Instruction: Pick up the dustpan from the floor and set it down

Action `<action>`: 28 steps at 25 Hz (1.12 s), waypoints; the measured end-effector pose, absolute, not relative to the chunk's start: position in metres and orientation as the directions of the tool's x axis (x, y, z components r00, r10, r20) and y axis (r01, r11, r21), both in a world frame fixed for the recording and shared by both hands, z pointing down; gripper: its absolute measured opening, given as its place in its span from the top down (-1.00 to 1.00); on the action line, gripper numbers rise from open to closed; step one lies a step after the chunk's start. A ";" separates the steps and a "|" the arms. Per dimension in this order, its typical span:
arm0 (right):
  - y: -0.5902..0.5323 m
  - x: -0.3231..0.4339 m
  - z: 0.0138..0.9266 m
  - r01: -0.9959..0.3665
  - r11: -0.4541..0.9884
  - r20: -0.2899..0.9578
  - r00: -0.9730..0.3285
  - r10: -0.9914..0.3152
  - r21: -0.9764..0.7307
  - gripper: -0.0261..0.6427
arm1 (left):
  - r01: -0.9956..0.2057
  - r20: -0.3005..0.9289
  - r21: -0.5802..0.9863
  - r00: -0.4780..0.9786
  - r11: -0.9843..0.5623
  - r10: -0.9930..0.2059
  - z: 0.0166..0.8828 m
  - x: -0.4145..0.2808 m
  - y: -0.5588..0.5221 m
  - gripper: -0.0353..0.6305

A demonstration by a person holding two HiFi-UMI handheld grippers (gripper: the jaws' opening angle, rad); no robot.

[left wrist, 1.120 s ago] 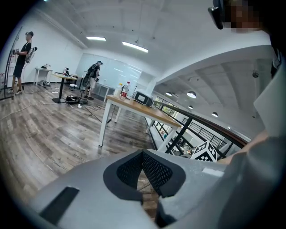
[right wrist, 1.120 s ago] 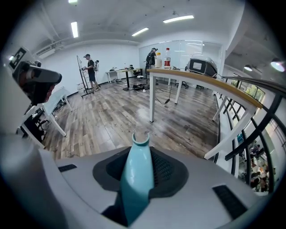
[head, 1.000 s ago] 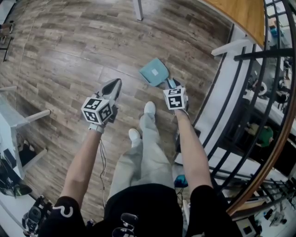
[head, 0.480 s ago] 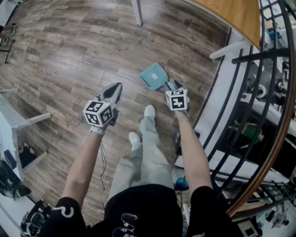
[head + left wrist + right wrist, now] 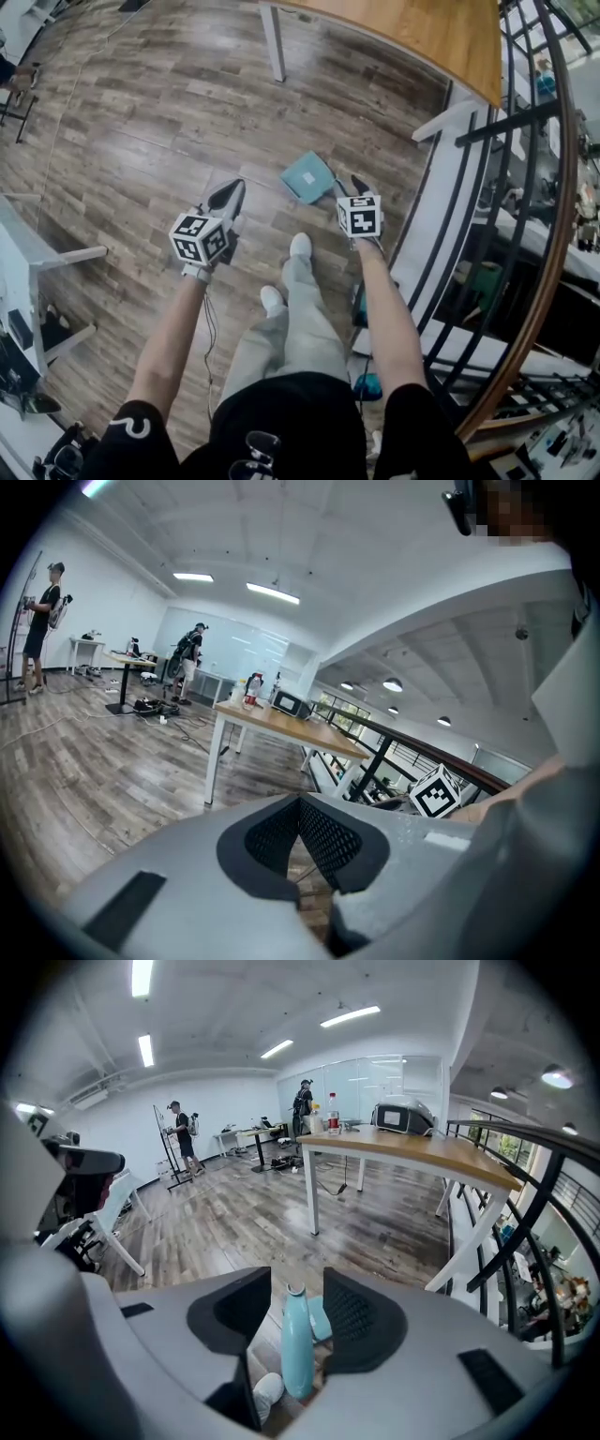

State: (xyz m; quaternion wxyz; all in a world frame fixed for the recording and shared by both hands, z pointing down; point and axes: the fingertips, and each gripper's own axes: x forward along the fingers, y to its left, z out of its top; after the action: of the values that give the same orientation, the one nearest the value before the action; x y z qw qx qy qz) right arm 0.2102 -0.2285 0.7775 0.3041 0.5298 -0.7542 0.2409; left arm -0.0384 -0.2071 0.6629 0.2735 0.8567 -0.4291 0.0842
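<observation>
On the wood floor [image 5: 141,122], just ahead of the shoes [image 5: 301,246], lies the blue dustpan [image 5: 307,175]. Its handle shows in the gap of the right gripper [image 5: 357,185], whose jaws stand apart without pressing it, having just closed a little. The left gripper [image 5: 230,193] is closed on nothing.
</observation>
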 end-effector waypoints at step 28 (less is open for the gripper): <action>-0.114 0.090 0.467 -0.878 0.478 0.415 -0.442 -0.795 -0.019 0.94 | -0.768 0.166 0.334 0.618 -0.546 -0.768 0.449 -0.127 -0.086 0.90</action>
State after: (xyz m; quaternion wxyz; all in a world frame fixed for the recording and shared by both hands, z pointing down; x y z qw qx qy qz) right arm 0.0899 -0.1140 0.4669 0.1776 0.4974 -0.8411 0.1165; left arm -0.1270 -0.0855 0.4489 0.1899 0.8792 -0.4370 0.0001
